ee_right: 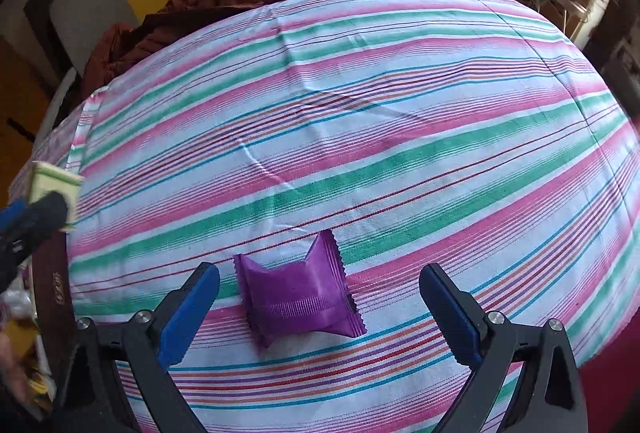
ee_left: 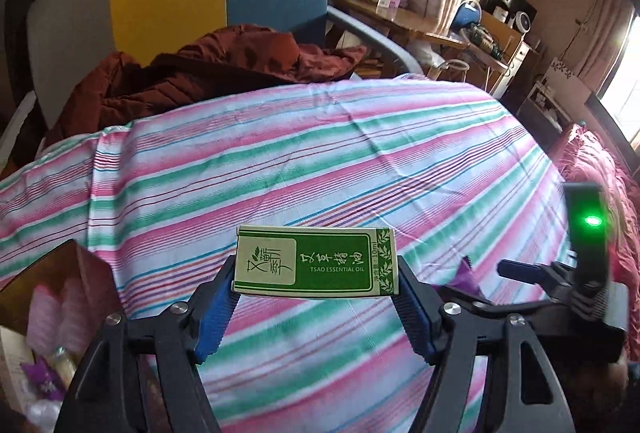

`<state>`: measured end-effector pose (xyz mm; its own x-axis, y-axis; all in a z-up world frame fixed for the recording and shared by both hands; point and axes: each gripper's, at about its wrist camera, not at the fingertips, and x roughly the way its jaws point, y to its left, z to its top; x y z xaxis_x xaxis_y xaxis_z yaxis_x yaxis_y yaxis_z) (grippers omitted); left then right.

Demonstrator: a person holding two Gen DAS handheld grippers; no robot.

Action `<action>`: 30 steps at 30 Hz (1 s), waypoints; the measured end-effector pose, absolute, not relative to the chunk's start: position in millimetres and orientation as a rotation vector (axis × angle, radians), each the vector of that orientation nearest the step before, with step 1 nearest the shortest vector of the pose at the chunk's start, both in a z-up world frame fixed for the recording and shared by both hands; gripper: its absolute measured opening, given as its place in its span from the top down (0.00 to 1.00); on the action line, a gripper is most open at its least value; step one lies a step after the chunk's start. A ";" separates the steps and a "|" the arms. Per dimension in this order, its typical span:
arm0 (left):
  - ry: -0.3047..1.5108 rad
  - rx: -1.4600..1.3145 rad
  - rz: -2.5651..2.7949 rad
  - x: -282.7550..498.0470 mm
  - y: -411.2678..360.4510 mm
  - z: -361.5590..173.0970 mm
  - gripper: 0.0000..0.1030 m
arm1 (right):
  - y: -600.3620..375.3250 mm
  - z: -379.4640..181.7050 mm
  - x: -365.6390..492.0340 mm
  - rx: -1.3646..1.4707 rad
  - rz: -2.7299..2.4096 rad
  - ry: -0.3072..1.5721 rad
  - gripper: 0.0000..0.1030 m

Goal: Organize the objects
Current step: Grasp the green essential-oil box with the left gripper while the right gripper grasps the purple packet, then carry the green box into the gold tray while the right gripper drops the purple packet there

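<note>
Step in hand: two things at once, by my reading — the left claw (ee_left: 316, 297) carries a small carton toward storage while the right claw (ee_right: 320, 297) lines up on a sachet.
Green box (ee_left: 316, 261): a green-and-cream essential-oil carton, held lengthwise and level above the striped bedsheet (ee_left: 320, 153), clear of the cloth.
Left claw: clamped on the green box, one blue pad on each short end; the grip looks square, with no tilt to the carton.
Brown box (ee_left: 60, 273): an open container at the lower left of the left wrist view, with pink and purple items inside — likely the place for the carton, though only its corner shows and I cannot be sure.
Doing it well, left: keep the carton level, swing it over the brown box's rim before lowering, and release only once it is low inside, so the light card does not tumble.
Purple sachet (ee_right: 298, 297): a crinkled foil packet lying on the bedsheet, between the right claw's tips and slightly left of centre.
Right claw: spread wide, holding nothing, not touching the sachet.
Doing it well, right: shift a little left to centre the packet, come down until the pads straddle its puffed middle, then close gently — foil slips and the sheet beneath can bunch up into the grip.
</note>
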<state>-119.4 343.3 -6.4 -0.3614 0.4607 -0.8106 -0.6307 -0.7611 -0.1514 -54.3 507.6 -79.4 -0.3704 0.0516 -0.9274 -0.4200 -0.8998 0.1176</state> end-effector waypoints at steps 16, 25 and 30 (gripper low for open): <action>0.241 -0.995 2.304 -54.6 263.7 46.3 0.28 | 479.5 -87.4 -61.0 -1.669 2.358 0.225 0.54; 0.238 -0.986 2.412 -35.2 215.9 43.9 0.28 | 463.7 -69.0 -57.8 -1.607 2.476 0.173 0.54; 0.219 -1.001 2.446 -28.3 194.1 41.4 0.28 | 456.1 -66.6 -57.6 -1.594 2.525 0.153 0.54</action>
